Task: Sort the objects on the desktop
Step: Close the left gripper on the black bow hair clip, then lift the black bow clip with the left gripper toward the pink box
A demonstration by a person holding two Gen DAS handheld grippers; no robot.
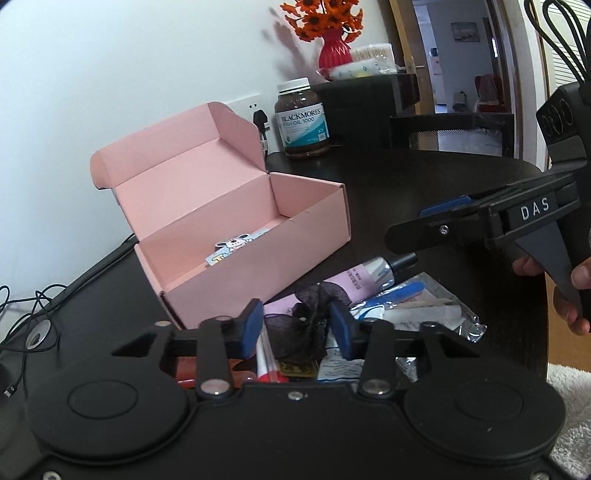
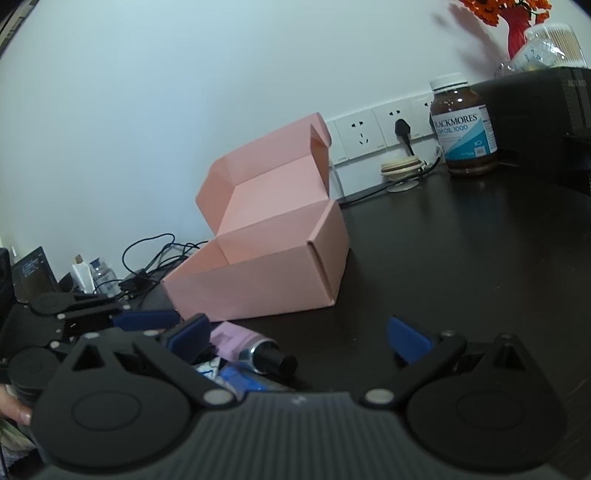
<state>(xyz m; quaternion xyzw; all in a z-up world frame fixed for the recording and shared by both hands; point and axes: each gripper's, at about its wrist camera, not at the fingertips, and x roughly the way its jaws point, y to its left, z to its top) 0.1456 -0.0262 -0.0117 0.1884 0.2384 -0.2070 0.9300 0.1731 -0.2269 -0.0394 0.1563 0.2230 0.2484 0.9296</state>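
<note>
left gripper [image 1: 297, 328] fingers pinch black bow [image 1: 303, 325] | pink box [image 1: 236, 236] open behind

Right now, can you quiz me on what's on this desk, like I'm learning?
1. True or false: the pink box has its lid shut.
2. What sits between the left hand-held gripper pads: A black bow, B brown bottle, C pink tube?
3. Fill in: the flowers in the red vase are ___.
Key: 1 false; 2 A; 3 orange.
</note>
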